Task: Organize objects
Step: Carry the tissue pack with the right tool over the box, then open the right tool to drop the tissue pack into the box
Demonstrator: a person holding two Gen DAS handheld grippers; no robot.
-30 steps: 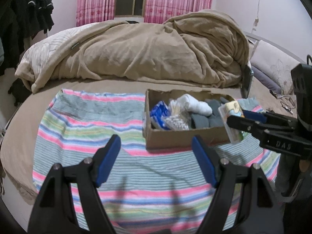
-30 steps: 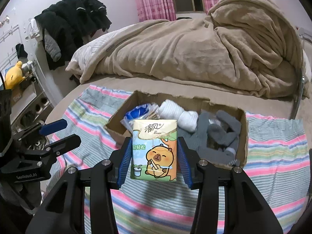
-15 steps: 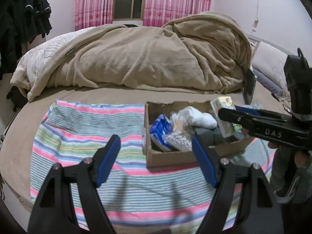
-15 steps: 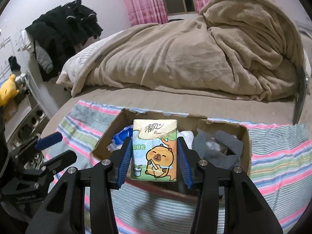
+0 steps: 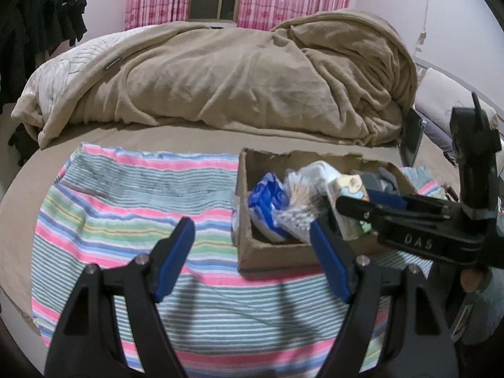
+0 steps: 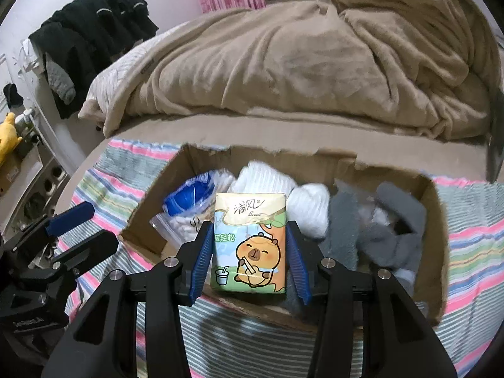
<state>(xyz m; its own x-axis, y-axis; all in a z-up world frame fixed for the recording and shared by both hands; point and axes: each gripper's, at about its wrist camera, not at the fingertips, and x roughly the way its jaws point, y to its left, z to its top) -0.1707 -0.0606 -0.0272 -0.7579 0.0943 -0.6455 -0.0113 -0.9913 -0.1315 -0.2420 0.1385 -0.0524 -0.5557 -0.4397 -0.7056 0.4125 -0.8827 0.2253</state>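
A cardboard box (image 5: 271, 253) (image 6: 441, 286) sits on a striped cloth on the bed. It holds a blue bag (image 5: 266, 201) (image 6: 186, 195), white socks (image 6: 308, 203), grey socks (image 6: 384, 233) and a clear bag of small white items (image 5: 296, 217). My right gripper (image 6: 249, 252) is shut on a tissue pack (image 6: 250, 239) with a cartoon capybara, held over the box's front middle; the pack also shows in the left wrist view (image 5: 349, 208). My left gripper (image 5: 252, 252) is open and empty, above the cloth just left of the box.
The striped cloth (image 5: 132, 208) covers the near bed. A heap of tan blanket (image 5: 239, 82) lies behind the box. Dark clothes (image 6: 94, 37) hang at the left wall. A yellow plush toy (image 6: 8, 135) sits on a shelf at far left.
My right gripper has carried the tissue pack forward from in front of the box to over its inside. The left gripper stays open and has drifted a little nearer.
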